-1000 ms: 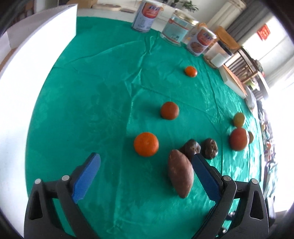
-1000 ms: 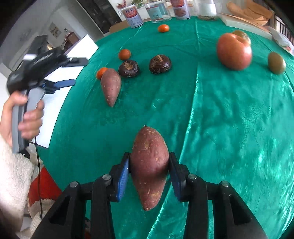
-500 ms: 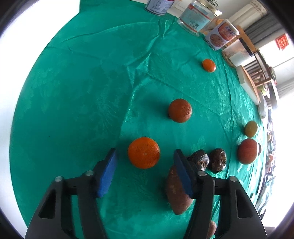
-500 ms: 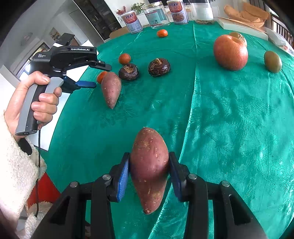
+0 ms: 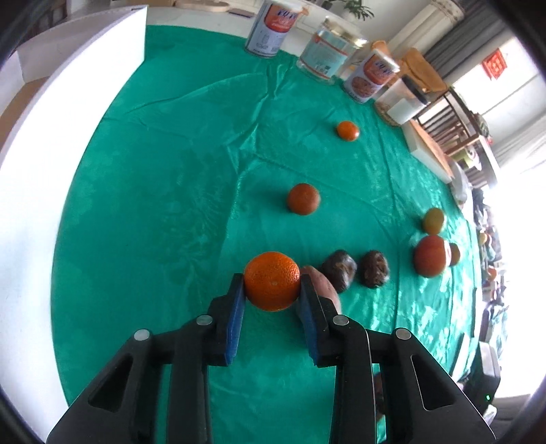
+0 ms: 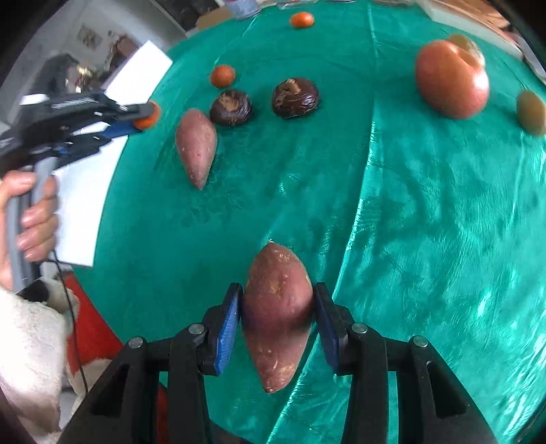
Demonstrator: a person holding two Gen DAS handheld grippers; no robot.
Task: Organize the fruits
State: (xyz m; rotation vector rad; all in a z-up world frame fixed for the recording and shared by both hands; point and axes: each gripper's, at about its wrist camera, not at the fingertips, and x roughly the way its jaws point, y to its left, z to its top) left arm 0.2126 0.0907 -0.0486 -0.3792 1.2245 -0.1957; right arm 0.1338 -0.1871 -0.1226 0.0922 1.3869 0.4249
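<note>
My left gripper (image 5: 272, 280) has its blue pads pressed on a large orange (image 5: 272, 290), its jaws closing on it just above the green cloth (image 5: 170, 205). The right wrist view shows that same gripper (image 6: 146, 116) at the left, carrying the orange. My right gripper (image 6: 277, 297) is shut on a reddish sweet potato (image 6: 276, 324), held over the cloth near the front. A second sweet potato (image 6: 197, 145) lies on the cloth, partly hidden behind my left fingers. Two small mandarins (image 5: 303, 199) (image 5: 347, 130) lie farther back.
Two dark brown wrinkled fruits (image 6: 231, 107) (image 6: 295, 98) sit beside the lying sweet potato. A red apple (image 6: 452, 80) and a greenish fruit (image 6: 530, 112) are at the right. Cans (image 5: 269, 29) line the far edge. A white board (image 5: 51, 136) borders the left.
The left gripper's wide-open jaws came down around the orange, closed on it and lifted it. The right gripper kept its hold on the sweet potato and shifted a little over the cloth.
</note>
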